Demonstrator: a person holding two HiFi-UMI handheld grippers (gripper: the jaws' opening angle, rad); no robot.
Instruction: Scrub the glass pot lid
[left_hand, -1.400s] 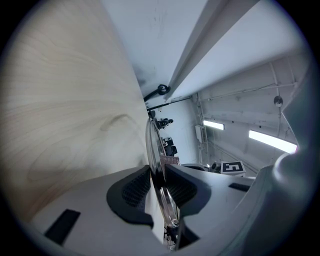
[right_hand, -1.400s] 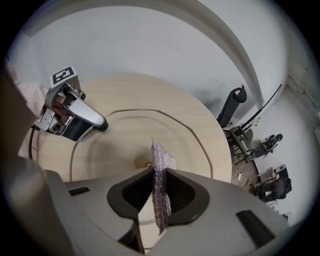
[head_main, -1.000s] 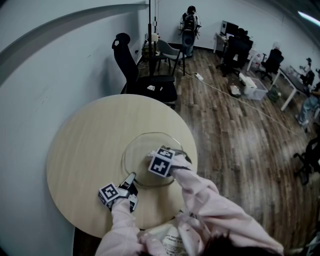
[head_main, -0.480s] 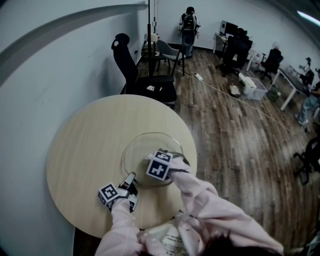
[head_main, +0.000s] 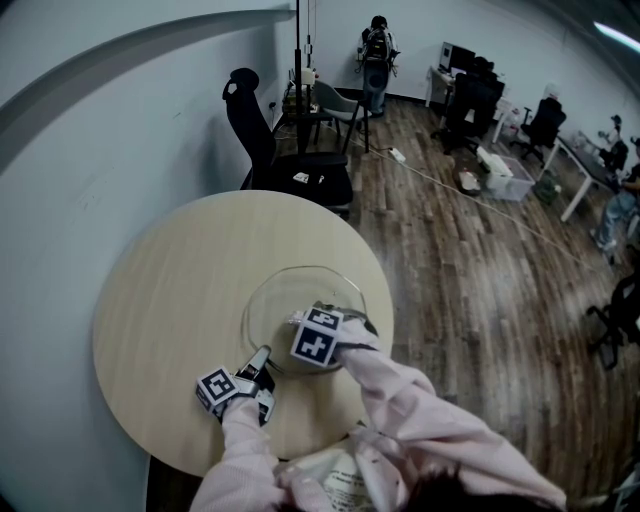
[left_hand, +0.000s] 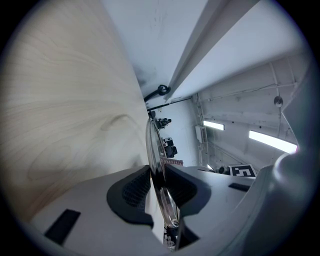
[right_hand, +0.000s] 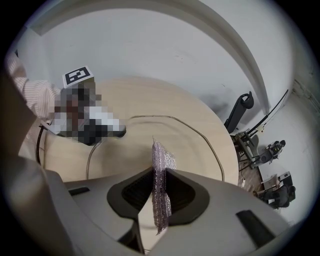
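A round, pale wooden worktop stands against a light wall. The glass pot lid lies flat on it, on the side nearest the person and toward the right of the round top.

The left tongs reach in nearly level from the near left and grip the lid at its rim. In the left gripper view the two dark ribbed pads are narrowed onto the edge of the glass, one on each face, and the metal-banded rim runs away from them in a thin curve.

The right tongs point steeply down over the near part of the lid, with their marker cube uppermost. In the right gripper view the jaws are pressed together on a thin lilac mesh scouring pad. The pad stands on edge between the pads and sticks out past the tips, above the area ringed by the lid's rim. Whether it touches the glass cannot be made out. The same view shows the left tongs at the lid's far-left edge.

Both of the person's arms wear pale pink sleeves.

Beyond the worktop a black office chair stands near the wall. A dark wood-plank floor stretches to the right toward desks and people further off.
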